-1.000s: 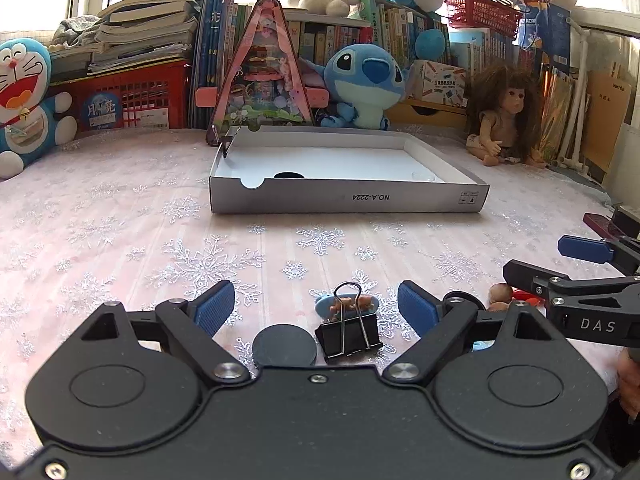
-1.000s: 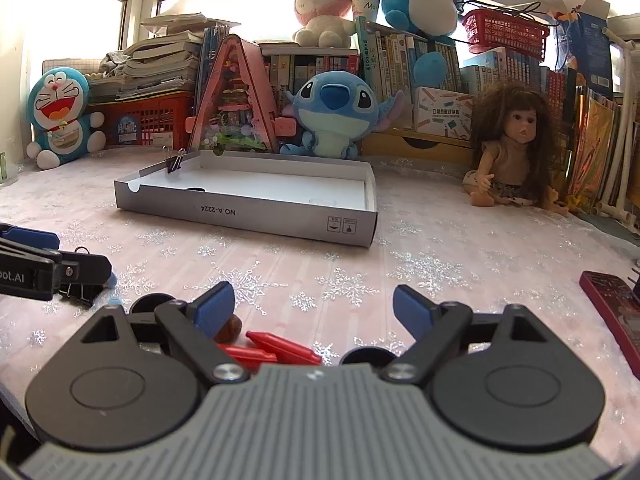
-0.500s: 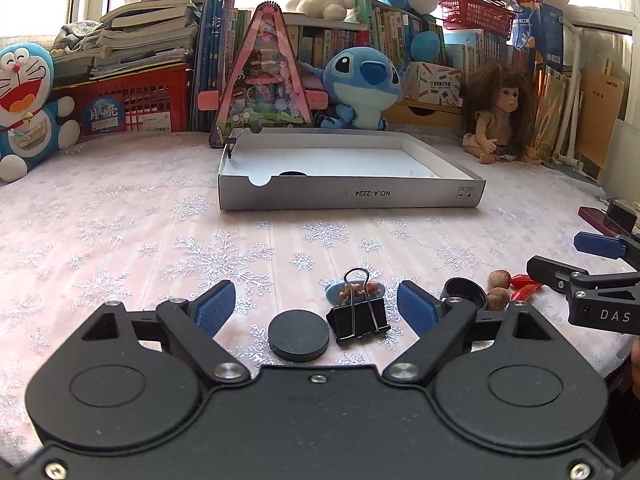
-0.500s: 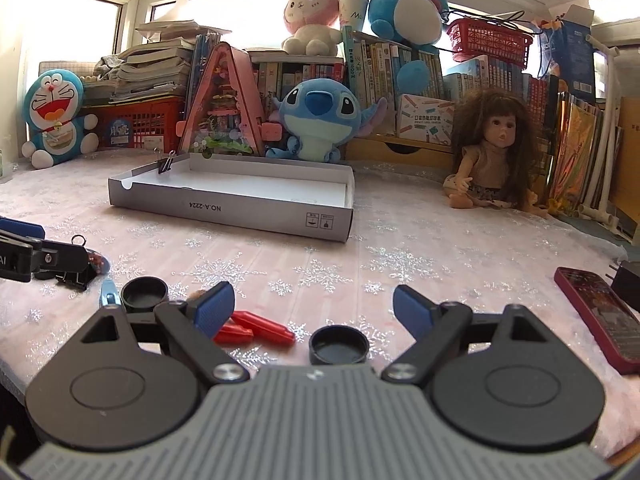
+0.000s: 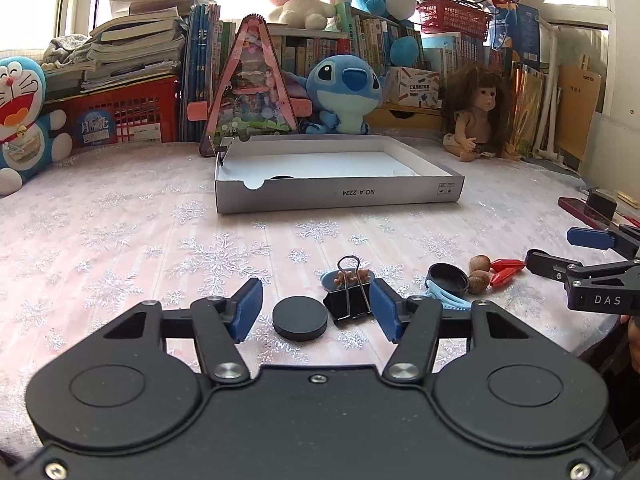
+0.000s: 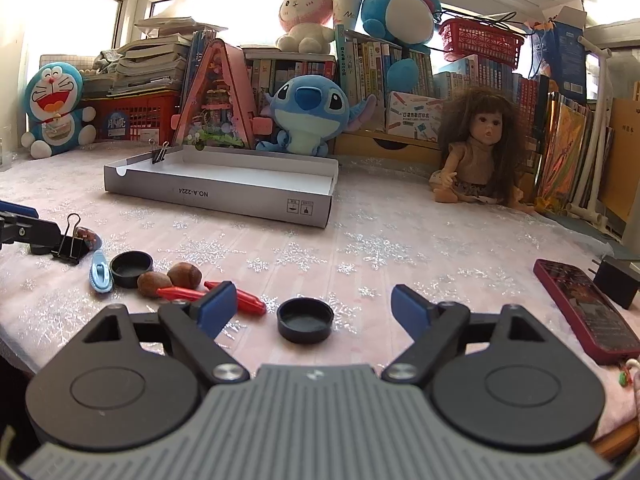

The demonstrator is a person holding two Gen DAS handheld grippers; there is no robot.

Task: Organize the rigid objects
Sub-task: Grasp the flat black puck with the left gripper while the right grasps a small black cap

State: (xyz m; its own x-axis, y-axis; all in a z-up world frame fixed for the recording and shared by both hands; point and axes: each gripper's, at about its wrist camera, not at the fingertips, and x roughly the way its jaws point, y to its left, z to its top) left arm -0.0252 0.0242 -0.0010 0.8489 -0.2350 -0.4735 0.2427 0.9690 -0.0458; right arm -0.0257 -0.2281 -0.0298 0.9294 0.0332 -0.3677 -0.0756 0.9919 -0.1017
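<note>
Left gripper (image 5: pixel 316 314): its jaws are closing with a black disc cap (image 5: pixel 300 318) and a black binder clip (image 5: pixel 347 307) both between them; the right pad looks to touch the clip's side, though the angle leaves this unsure, and nothing is pinched yet.
Reason for that hold: the pads come in low from the table's near edge, probably so they can meet the clip's flat sides.
Right gripper (image 6: pixel 306 314): released, its jaws just starting to close around an upturned black cap (image 6: pixel 305 320) that lies free between them, touching neither pad.
Loose pile near the front edge: a pale blue hair clip (image 6: pixel 100 272), another black cap (image 6: pixel 131 268), two brown nuts (image 6: pixel 170 279) and red pegs (image 6: pixel 236 300) lie close together between the two grippers, waiting to be sorted.
Right edge: a red phone (image 6: pixel 588 310) and a dark charger (image 6: pixel 618 282) lie aside, likely no part of the sorting.
Grey tray box (image 5: pixel 340 196): open, mid-table, well beyond the pile; it seems the destination, with a dark round item (image 5: pixel 282 177) inside by the front wall.
Tray's far left corner: a binder clip (image 6: pixel 159 153) stands clipped on the rim.
</note>
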